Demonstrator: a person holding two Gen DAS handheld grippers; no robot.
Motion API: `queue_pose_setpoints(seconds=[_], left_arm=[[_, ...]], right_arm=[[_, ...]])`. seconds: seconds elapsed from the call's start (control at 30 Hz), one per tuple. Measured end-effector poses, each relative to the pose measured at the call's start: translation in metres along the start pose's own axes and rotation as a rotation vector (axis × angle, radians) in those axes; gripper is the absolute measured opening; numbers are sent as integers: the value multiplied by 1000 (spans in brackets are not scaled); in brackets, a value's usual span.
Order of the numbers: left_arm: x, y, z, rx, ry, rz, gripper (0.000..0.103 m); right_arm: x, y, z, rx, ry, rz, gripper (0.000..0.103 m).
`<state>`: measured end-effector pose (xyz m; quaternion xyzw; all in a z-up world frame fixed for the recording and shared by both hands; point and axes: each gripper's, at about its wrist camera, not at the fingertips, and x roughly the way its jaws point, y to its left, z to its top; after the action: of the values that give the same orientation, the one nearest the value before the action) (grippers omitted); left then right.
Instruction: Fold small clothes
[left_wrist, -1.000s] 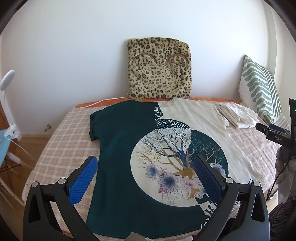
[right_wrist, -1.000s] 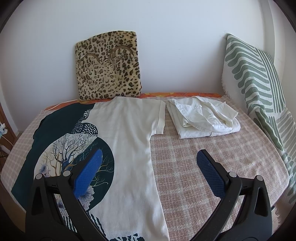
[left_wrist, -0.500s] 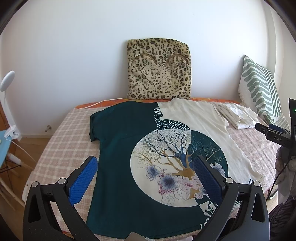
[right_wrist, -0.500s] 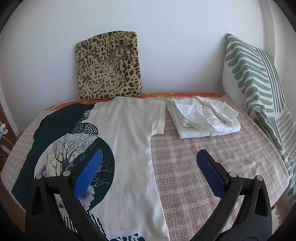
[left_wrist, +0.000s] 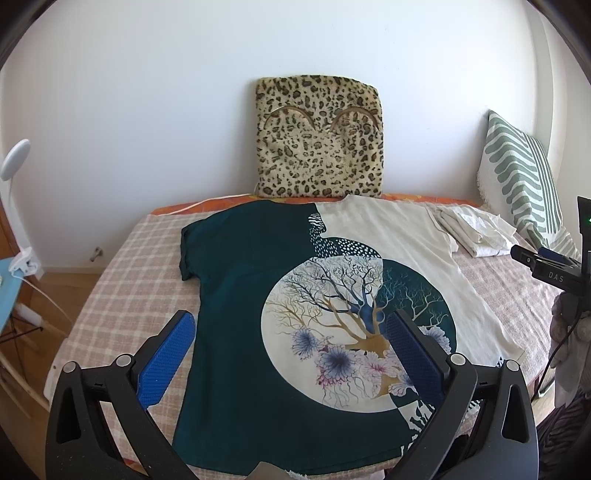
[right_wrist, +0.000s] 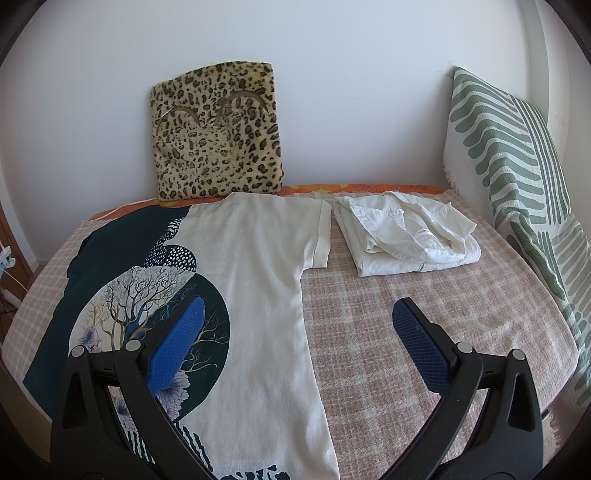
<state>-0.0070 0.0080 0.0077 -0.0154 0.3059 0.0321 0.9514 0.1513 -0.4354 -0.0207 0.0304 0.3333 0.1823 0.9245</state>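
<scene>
A T-shirt (left_wrist: 236, 317) lies flat on the checked bed cover, half dark teal, half cream, with a round tree-and-flower print. The cream half of the T-shirt (right_wrist: 258, 280) shows in the right wrist view, its sleeve reaching toward a folded white garment (right_wrist: 402, 236). My left gripper (left_wrist: 291, 332) hovers open above the shirt's lower teal part, nothing between its blue pads. Over the shirt's right edge and the bare cover, my right gripper (right_wrist: 299, 321) is open and empty too. The right gripper's body (left_wrist: 550, 269) shows at the right edge of the left wrist view.
A leopard-print cushion (left_wrist: 317, 136) leans on the wall behind the shirt. A green-striped pillow (right_wrist: 517, 177) stands at the bed's right side. The folded white garment (left_wrist: 476, 232) lies at the back right. A lamp (left_wrist: 14, 158) and blue surface stand left of the bed (left_wrist: 129, 280).
</scene>
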Motion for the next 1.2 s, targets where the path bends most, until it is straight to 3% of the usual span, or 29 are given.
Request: queue_pose_setpoints(seconds=[0.67, 0.83, 1.03, 1.2], left_arm=[[1, 9, -5, -11, 20, 19, 103], [5, 35, -17, -91, 108, -52, 103], [2, 76, -38, -193, 142, -79, 102], [7, 103, -58, -223, 179, -32, 97]], right_arm=[[-6, 7, 6, 2, -8, 7, 103], [-16, 15, 12, 11, -42, 23, 103], [-21, 36, 19, -14, -48, 95, 103], [-14, 61, 23, -44, -33, 145, 103]])
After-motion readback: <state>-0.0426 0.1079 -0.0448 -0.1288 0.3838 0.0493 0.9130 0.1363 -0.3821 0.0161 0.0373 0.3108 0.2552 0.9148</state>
